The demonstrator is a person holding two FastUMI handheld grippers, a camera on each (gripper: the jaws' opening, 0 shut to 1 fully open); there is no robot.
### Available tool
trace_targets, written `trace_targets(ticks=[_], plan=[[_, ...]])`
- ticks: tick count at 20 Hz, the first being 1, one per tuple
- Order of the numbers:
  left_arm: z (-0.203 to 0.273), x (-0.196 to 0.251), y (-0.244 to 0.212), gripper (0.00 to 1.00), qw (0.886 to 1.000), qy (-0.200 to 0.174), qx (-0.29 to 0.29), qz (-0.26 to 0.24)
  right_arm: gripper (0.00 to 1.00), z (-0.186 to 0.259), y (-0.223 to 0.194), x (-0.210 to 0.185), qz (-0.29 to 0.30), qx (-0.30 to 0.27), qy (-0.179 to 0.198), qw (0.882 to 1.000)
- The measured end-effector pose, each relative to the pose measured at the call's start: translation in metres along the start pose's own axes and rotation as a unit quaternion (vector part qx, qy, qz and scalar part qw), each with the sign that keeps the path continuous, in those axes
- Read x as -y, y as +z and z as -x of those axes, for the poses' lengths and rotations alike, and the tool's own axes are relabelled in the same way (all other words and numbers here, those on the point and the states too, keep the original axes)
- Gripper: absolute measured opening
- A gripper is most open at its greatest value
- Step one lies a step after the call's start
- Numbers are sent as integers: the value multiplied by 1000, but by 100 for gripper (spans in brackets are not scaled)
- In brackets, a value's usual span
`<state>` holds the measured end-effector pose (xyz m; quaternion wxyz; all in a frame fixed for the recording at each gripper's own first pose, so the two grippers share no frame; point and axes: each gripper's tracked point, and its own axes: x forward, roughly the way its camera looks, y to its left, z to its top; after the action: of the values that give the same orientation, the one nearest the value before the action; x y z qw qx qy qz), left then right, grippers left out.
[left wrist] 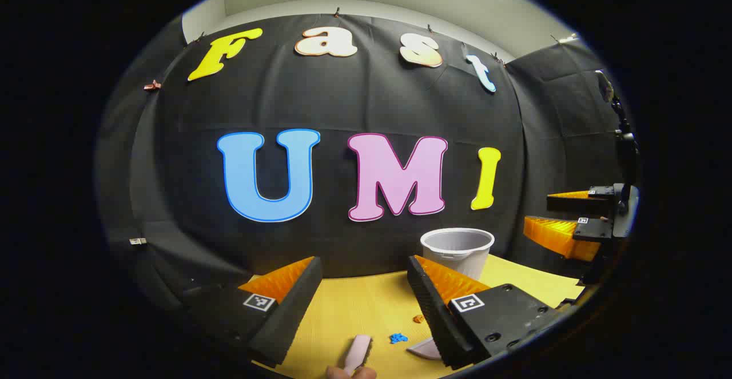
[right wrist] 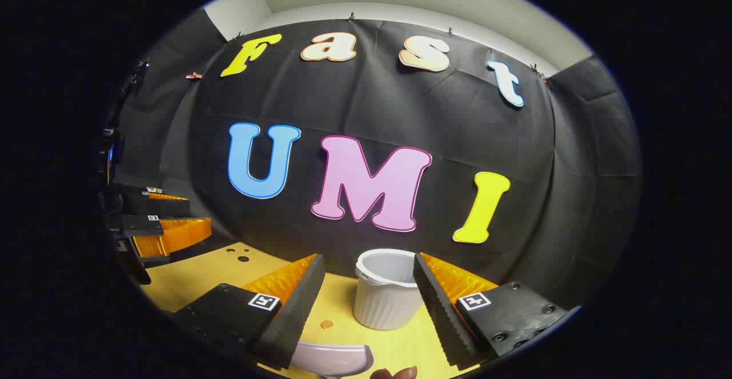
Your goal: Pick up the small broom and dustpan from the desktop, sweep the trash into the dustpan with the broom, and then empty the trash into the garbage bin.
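Left gripper [left wrist: 363, 293]: fingers spread wide, nothing between the pads, held above the yellow desktop [left wrist: 360, 304]. Landmark for everything: the white ribbed garbage bin [left wrist: 457, 250], standing upright on the desktop toward the back, just in front of the black cloth wall.

Left gripper view: nearer the camera than the bin, low between the fingers, lies a pale pink broom handle [left wrist: 357, 353], running toward the bottom edge, where a bit of a hand [left wrist: 350, 372] shows. Just beside it on the bin's side, a small blue scrap of trash [left wrist: 398, 338]; a little nearer the bin, an orange scrap [left wrist: 418, 318]. A pale dustpan edge [left wrist: 423, 348] peeks out beside the right-hand finger. Right of the bin, well apart from it, the other gripper [left wrist: 563, 219] hangs in the air, fingers apart.

Right gripper [right wrist: 366, 296]: fingers also wide apart, gripping nothing. In the right gripper view the bin [right wrist: 386, 296] sits between the fingertips, farther off. In front of it, an orange scrap [right wrist: 326, 324] and the pale dustpan [right wrist: 331, 359] lie on the desktop [right wrist: 194, 276].
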<state>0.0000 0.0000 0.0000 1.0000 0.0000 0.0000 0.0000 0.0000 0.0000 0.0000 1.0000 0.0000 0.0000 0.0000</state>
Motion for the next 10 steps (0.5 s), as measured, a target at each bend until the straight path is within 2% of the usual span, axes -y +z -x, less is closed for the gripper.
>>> trace_targets(ticks=[10], plan=[[-13,-3,-3,95,1000,0,-3,-1,97,-9,-1,-5,-12,-1,1,1000]])
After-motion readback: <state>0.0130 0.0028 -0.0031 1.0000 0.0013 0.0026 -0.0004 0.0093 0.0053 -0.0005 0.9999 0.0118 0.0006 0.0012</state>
